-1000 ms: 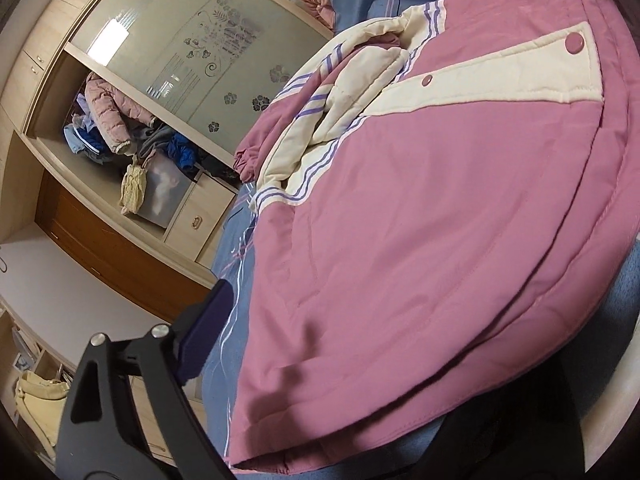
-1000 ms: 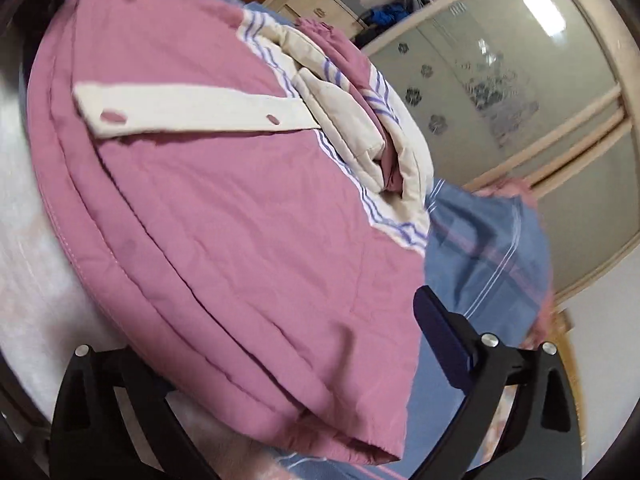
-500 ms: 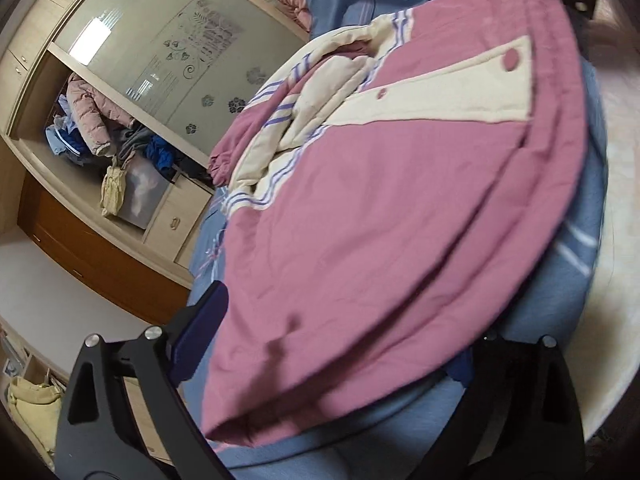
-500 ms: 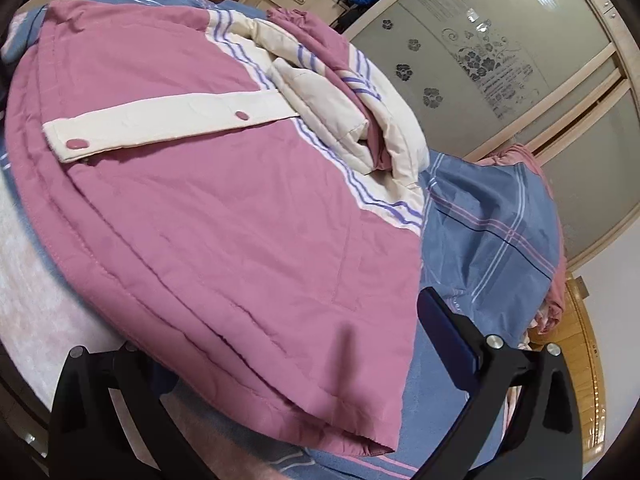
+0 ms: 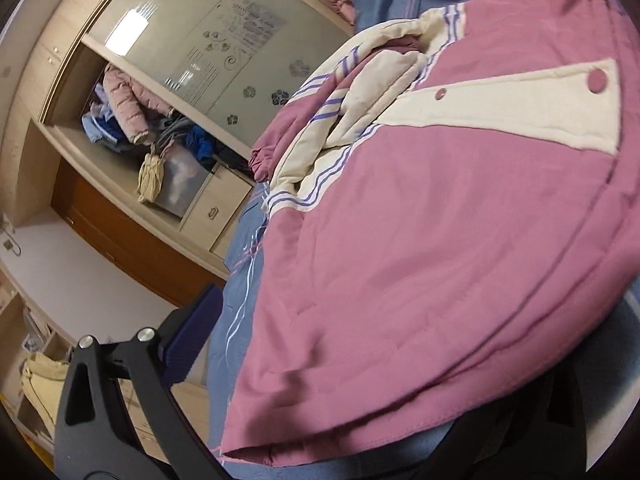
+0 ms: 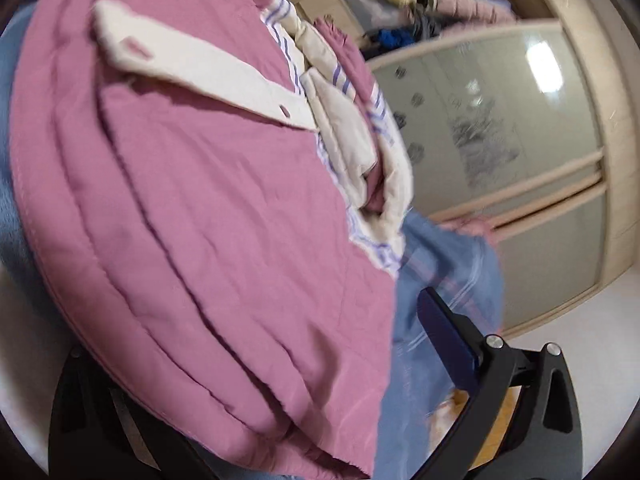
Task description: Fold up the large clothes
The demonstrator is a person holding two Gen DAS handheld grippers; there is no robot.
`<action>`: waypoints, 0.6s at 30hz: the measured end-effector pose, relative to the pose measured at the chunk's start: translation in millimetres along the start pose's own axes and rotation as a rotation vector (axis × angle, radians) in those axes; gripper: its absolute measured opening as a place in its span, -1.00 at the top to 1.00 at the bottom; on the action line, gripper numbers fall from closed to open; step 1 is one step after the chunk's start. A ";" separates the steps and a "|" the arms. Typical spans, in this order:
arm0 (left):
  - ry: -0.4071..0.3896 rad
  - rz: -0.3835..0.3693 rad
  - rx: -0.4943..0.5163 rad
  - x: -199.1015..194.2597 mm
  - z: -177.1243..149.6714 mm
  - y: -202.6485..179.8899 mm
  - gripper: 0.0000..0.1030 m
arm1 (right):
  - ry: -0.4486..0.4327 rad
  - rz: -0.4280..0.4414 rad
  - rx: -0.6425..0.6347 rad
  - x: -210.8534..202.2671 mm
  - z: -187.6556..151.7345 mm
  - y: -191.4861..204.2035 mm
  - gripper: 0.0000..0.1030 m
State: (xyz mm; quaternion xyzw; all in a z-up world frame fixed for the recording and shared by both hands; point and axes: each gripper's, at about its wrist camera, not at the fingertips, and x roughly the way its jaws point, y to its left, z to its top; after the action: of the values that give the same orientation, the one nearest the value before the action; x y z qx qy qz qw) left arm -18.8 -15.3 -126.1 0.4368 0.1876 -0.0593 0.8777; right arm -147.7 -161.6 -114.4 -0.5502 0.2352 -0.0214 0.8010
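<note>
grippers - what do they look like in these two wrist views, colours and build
Both look alike. The left gripper has matte black angular fingers with triangular cut-outs, two silver screw heads at the joints and a dark blue ribbed pad on the inner face. The right gripper shows the same black fingers, silver screws and blue pad. No cables, markings, hands or sleeves are in view.

**No legible text in either view**

The frosted wardrobe door (image 5: 224,52) carries a printed panel of lines and flower motifs, upper centre of the left wrist view; its characters are too small to read. The right wrist view is blurred.
</note>
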 end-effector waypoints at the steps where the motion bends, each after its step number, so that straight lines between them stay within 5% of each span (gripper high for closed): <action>1: 0.002 -0.013 -0.005 2.2 0.2 -0.4 -0.83 | 0.001 -0.007 0.008 0.3 0.3 -2.2 -0.94; 3: 0.000 -0.021 0.010 3.4 -0.1 -2.9 -0.57 | 0.010 -0.003 0.034 3.4 0.2 -9.4 -0.86; 6: 0.009 -0.030 0.029 3.8 -0.5 -8.9 -0.15 | 0.031 -0.016 0.027 10.3 3.1 -14.7 -0.44; 9: 0.005 -0.033 0.046 2.0 -0.9 -15.1 0.30 | 0.089 0.110 0.014 20.6 7.7 -9.7 0.72; 10: -0.004 -0.014 0.049 0.9 -1.0 -17.1 0.41 | 0.100 0.126 0.003 21.7 9.7 -6.2 0.84; 18: 0.001 -0.046 0.037 1.8 0.0 -14.9 0.74 | 0.092 0.115 0.000 22.8 8.4 -12.7 0.85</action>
State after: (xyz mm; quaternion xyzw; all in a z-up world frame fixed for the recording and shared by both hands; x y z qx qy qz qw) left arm -21.1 -24.3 -137.9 0.4487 0.1970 -0.0827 0.8677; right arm -121.2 -166.0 -108.7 -0.5344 0.3027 -0.0007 0.7892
